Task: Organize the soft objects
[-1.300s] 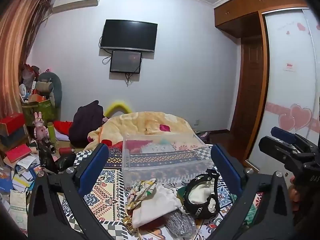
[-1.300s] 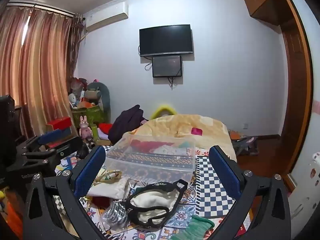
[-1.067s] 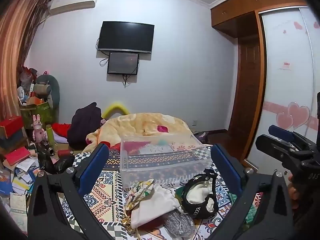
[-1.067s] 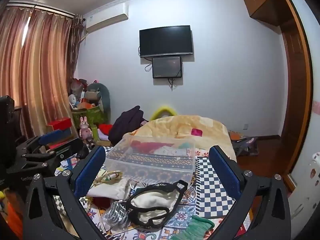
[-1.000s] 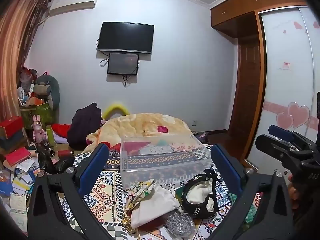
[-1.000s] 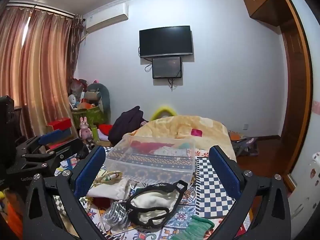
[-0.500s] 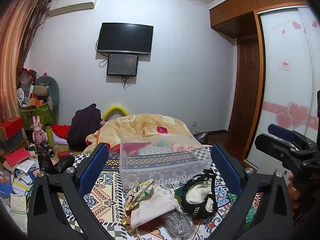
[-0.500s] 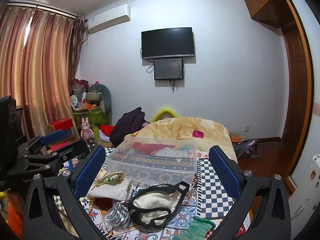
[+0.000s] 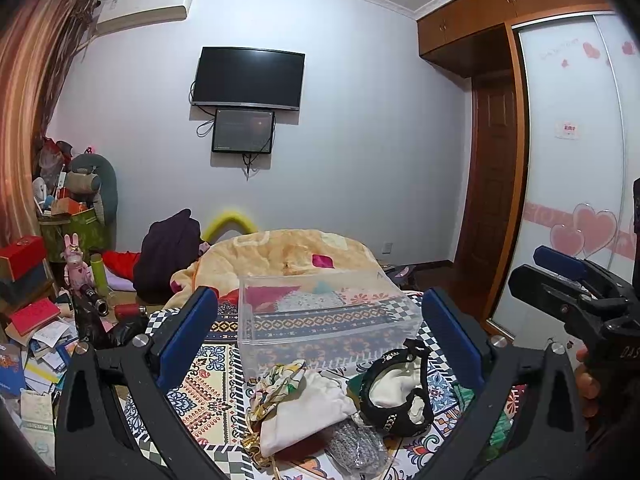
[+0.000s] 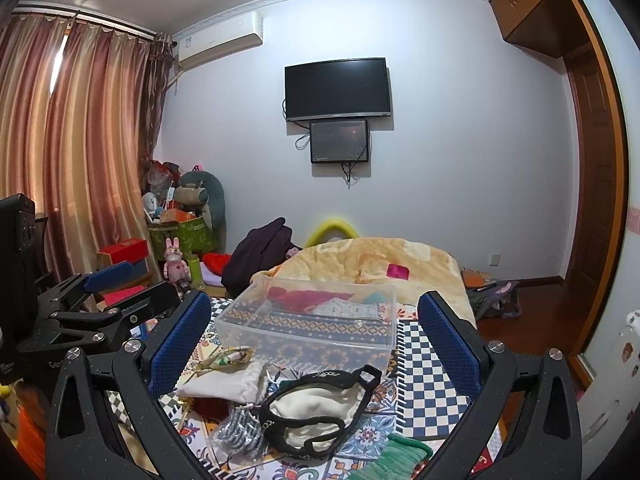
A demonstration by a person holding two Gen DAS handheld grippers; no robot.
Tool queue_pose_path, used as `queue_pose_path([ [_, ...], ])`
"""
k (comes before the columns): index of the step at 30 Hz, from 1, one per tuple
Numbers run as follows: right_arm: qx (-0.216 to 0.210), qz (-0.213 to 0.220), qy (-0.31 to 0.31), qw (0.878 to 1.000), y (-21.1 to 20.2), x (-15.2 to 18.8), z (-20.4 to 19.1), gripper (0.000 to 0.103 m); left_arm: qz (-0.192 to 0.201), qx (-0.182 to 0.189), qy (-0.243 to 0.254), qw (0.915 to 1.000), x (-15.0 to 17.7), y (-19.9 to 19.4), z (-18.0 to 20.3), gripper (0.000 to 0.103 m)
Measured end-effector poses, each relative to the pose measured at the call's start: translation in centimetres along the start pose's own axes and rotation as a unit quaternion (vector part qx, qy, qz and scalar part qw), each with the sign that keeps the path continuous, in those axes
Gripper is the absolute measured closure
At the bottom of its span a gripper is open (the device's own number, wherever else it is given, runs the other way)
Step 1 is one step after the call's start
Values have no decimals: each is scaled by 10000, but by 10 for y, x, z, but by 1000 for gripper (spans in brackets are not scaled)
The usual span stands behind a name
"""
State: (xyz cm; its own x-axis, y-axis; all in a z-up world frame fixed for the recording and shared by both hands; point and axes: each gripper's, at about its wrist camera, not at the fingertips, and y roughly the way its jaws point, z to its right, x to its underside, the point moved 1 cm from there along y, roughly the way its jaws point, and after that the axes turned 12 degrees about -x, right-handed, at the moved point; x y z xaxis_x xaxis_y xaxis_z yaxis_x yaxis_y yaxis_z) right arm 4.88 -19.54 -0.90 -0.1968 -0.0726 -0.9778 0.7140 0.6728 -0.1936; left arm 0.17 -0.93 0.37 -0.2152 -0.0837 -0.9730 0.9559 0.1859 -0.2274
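Soft items lie on the patterned bed cover: a white drawstring pouch (image 9: 308,408) with a floral scrunchie (image 9: 280,378), a black-trimmed cream pouch (image 9: 396,394), a silver mesh bag (image 9: 354,446) and a green cloth (image 10: 388,456). A clear plastic bin (image 9: 324,312) stands just beyond them. My left gripper (image 9: 320,336) is open and empty, held above the pile. My right gripper (image 10: 316,332) is open and empty, also above the pile; the same pouches (image 10: 316,408) and bin (image 10: 312,320) show in its view. Each gripper shows at the edge of the other's view.
A yellow quilt (image 9: 280,252) and a dark jacket (image 9: 168,248) lie past the bin. Boxes, books and toys (image 9: 40,280) crowd the floor on the left. A wardrobe (image 9: 576,152) and door (image 9: 492,200) stand on the right.
Both grippers have risen and tilted slightly, so the bed and pile sit a little lower in view. Nothing was taken hold of; both stay open.
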Motion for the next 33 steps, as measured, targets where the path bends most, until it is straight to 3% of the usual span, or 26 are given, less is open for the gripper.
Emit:
queue_pose_path([
  [33,-43,67,0,10000,0,0,-5,0,7,-4,8,10000,-2,-1,3,0],
])
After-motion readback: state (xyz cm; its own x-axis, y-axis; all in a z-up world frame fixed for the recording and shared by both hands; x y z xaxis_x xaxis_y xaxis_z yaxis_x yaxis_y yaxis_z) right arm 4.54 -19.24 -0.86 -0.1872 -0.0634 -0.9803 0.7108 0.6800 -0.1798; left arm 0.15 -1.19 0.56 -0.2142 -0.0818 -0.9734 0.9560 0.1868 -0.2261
